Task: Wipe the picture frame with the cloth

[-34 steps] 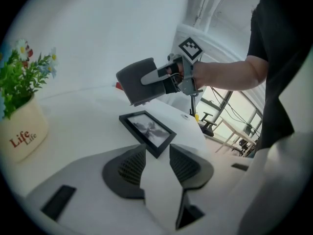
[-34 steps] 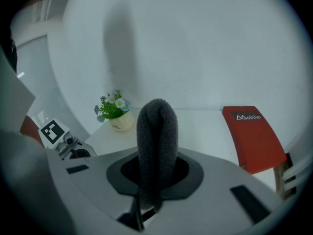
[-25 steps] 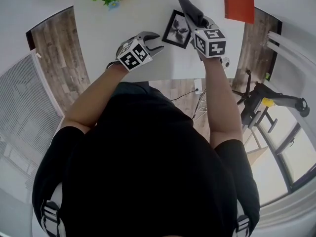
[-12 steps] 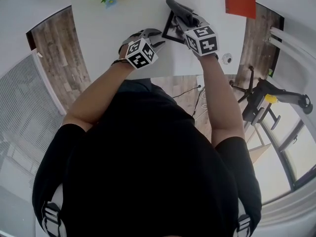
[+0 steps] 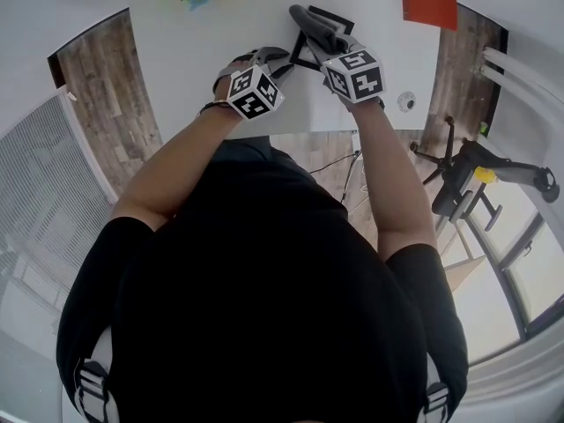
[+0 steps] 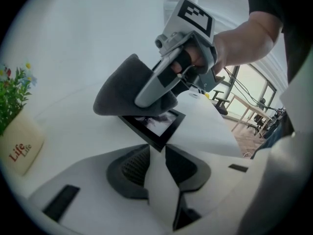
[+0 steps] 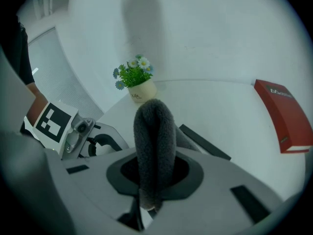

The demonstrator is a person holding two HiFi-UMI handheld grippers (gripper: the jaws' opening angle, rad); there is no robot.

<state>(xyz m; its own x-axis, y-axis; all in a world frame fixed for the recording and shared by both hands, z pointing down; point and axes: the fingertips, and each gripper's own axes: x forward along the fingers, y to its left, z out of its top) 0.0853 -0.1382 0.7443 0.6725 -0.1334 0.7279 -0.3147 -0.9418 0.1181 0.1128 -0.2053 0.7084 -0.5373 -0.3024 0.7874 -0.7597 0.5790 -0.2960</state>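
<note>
While your right gripper (image 7: 155,173) stays clamped on the folded grey cloth (image 6: 124,89), it now sits further left than a second ago. The cloth overlies most of the picture frame (image 6: 156,131), where before it hung past the frame's far side. The frame lies on the table (image 5: 203,42), directly under that tool's tip. Your left gripper (image 6: 156,151), jaws apart and holding nothing, has closed in until the frame's near corner sits at its opening; contact unclear. Judgement: wiping stroke under way, left tool placed to brace the frame.
</note>
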